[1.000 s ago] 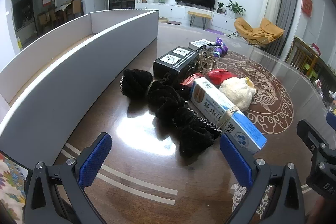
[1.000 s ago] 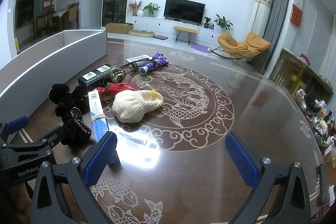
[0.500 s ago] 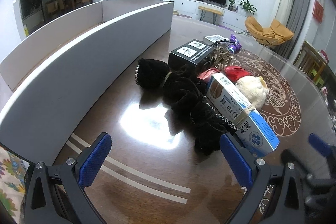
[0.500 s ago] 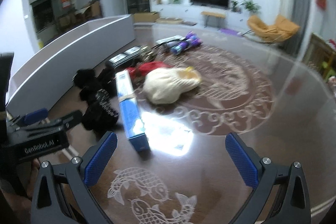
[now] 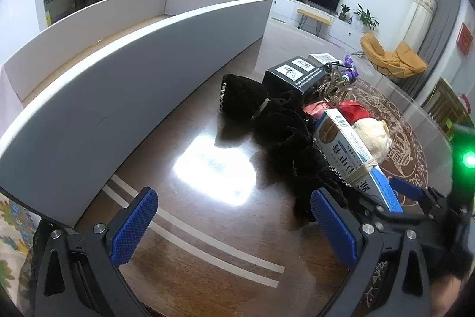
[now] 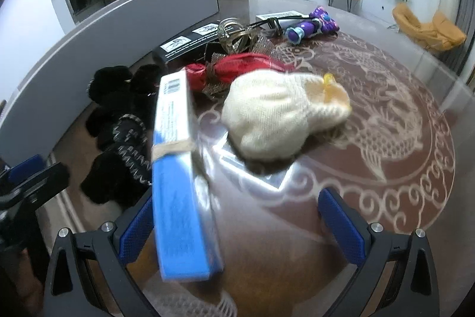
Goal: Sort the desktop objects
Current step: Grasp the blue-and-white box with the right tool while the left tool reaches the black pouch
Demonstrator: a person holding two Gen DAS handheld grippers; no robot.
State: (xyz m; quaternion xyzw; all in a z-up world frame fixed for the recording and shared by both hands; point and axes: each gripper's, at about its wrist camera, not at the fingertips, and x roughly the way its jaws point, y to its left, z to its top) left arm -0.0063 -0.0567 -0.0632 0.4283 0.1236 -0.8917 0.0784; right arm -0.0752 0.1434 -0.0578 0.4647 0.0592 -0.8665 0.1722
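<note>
A long blue and white box (image 6: 178, 177) with a rubber band lies on the dark table, its near end between my open right gripper's (image 6: 242, 225) fingers, next to the left pad. The box also shows in the left wrist view (image 5: 353, 156). Beside it lie a black fuzzy scarf (image 5: 285, 135), a cream knit hat (image 6: 276, 115), a red cloth bundle (image 6: 240, 67), a black box (image 5: 294, 75) and a purple toy (image 6: 311, 24). My left gripper (image 5: 234, 225) is open and empty over bare table, left of the scarf.
A long white open box (image 5: 124, 70) runs along the table's left side. A clear hair clip (image 6: 234, 34) and a black cable lie behind the red bundle. The table (image 6: 386, 115) has a dragon pattern on the right.
My right gripper has moved forward and left, so the blue box's end now lies between its fingers. My left gripper has shifted slightly forward and turned left.
</note>
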